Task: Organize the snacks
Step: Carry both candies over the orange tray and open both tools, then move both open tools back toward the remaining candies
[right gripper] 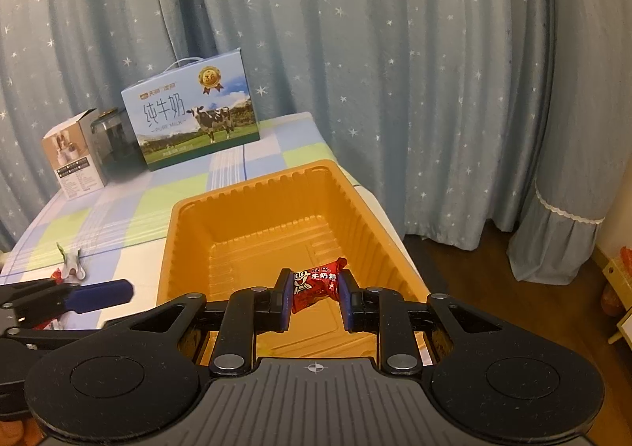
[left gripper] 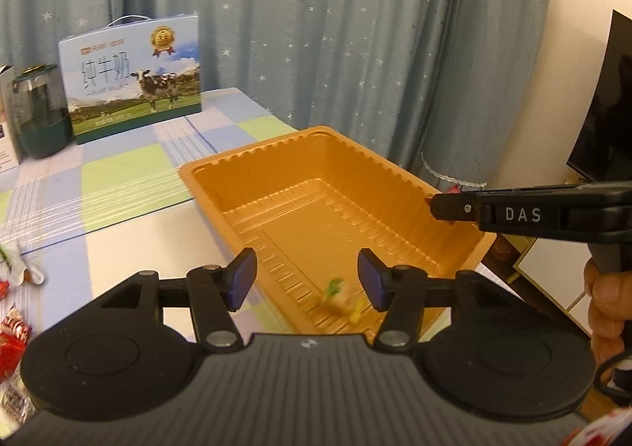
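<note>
Curtains (right gripper: 355, 51) of pale blue cloth with white stars fill the background behind a table covered by a checked tablecloth (left gripper: 118, 169) in blue, green and white. At the table's far end stand a blue carton of pure milk (left gripper: 134, 78) printed with a cow, a dark glass jar (left gripper: 39, 110) and a small cardboard box (right gripper: 73, 157).

Nearer, an orange plastic tray (left gripper: 316, 169) with ribbed walls sits at the table's right edge, evidently the collecting bin for the snacks. Both tools are aimed down into it.

The left gripper (left gripper: 306, 280) hangs above the tray's near end with its blue-padded jaws parted and nothing between them. Directly below, a small pale sweet with green and yellow wrapper ends (left gripper: 339, 298) appears blurred just over the tray floor, seemingly released and dropping in.

The right gripper (right gripper: 314, 298) is clamped narrowly on a red wrapped milk candy (right gripper: 316, 284) with a cartoon face, held above the tray's interior, apparently so it can be dropped in beside the first. A hand (left gripper: 608, 307) grips that tool's handle.

More loose snacks (left gripper: 12, 311), red and white wrappers, lie on the cloth left of the tray, not yet gathered.
</note>
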